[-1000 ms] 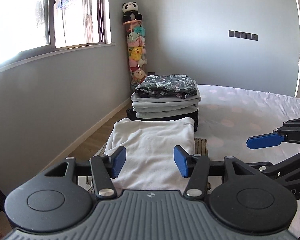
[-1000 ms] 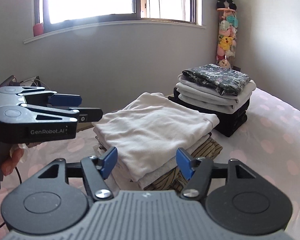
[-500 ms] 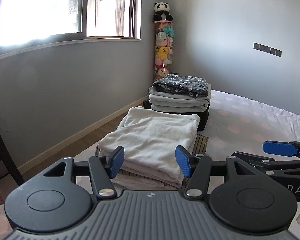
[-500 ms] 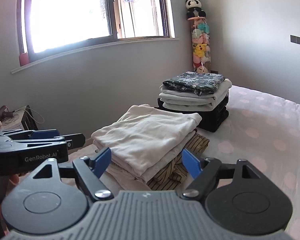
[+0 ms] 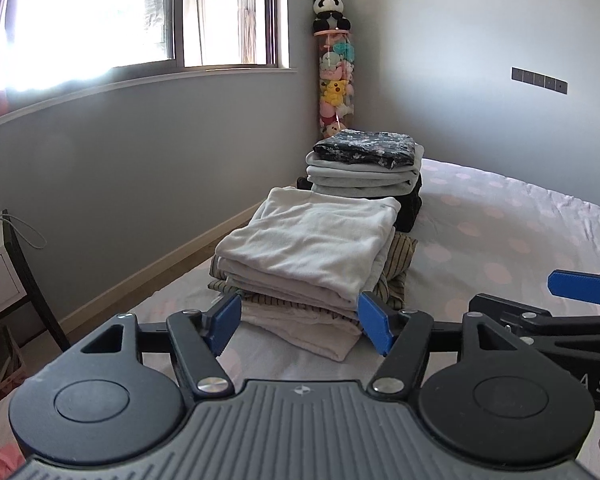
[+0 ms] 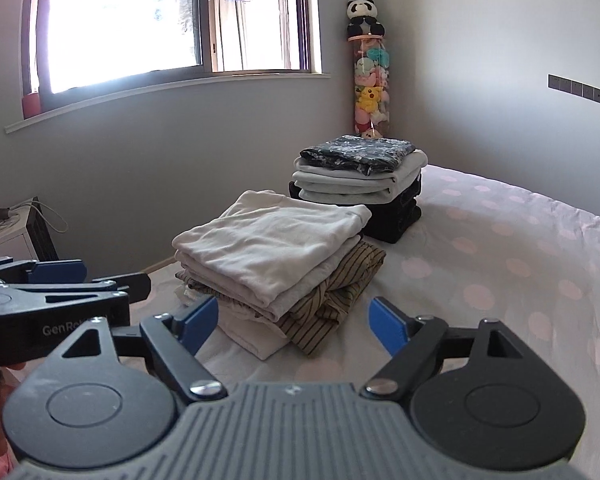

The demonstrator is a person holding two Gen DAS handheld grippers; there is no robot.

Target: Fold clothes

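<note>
Now working over a bed (image 5: pixel 500 216) with a pale dotted sheet, grey walls, window (image 6: pixel 140 20) at left, a tube of plush toys (image 5: pixel 334 80) in the corner. Two stacks of folded clothes are sitting near the bed's edge: the near stack (image 6: pixel 272 248) topped by a white garment, the far stack (image 6: pixel 360 176) by a dark floral one. My left tongs (image 5: pixel 300 318) and right tongs (image 6: pixel 294 320) are hovering released, jaws just been widening, nothing between them.

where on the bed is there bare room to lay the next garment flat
Free: the pink dotted bedsheet right of the near stack topped by a white folded garment. Crowded: the window-side edge, where that stack and the far stack topped by dark floral cloth sit.
</note>
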